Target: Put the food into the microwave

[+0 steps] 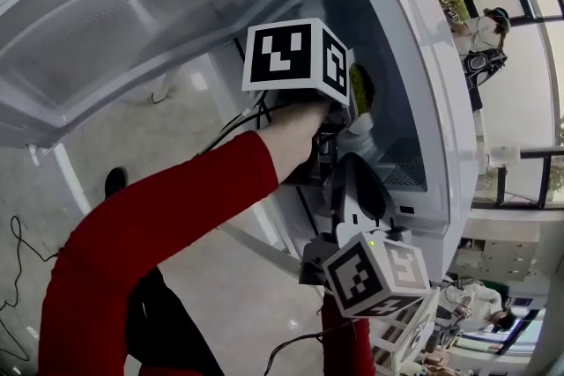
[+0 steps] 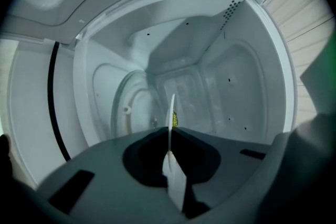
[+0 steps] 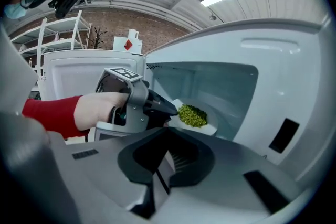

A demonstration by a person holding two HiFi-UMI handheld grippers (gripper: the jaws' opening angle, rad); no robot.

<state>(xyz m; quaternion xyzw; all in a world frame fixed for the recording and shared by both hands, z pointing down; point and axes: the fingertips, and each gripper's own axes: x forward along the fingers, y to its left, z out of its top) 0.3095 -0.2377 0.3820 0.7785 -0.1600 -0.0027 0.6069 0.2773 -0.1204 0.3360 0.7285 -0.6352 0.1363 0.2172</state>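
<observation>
White microwave oven (image 3: 294, 76) stands with its door (image 1: 132, 22) swung wide, the door filling the head view from 9 to 12 o'clock. The left gripper (image 3: 169, 110), held in a hand (image 3: 97, 110) with a red sleeve (image 3: 47, 115), reaches into the mouth of the oven cavity. Its jaws are clenched on the rim of a small white plate (image 3: 207, 124); the left gripper view shows the plate edge-on as a thin white blade pinched between them. A heap of green, finely chopped food (image 3: 192, 115) lies on the plate, which projects from the jaw tips towards 3 o'clock in the right gripper view, just inside the opening. Whether the plate's underside touches the cavity floor cannot be told. Past the plate, at 10 o'clock in the left gripper view, the round pale turntable (image 2: 131, 107) sits on the cavity floor, with the perforated white walls around it. The right gripper (image 3: 167, 162) hangs outside the oven, at 5 o'clock from the left gripper's marker cube (image 1: 295, 57) in the head view. Its jaws are pressed together with nothing between them, and they point at the open cavity.
</observation>
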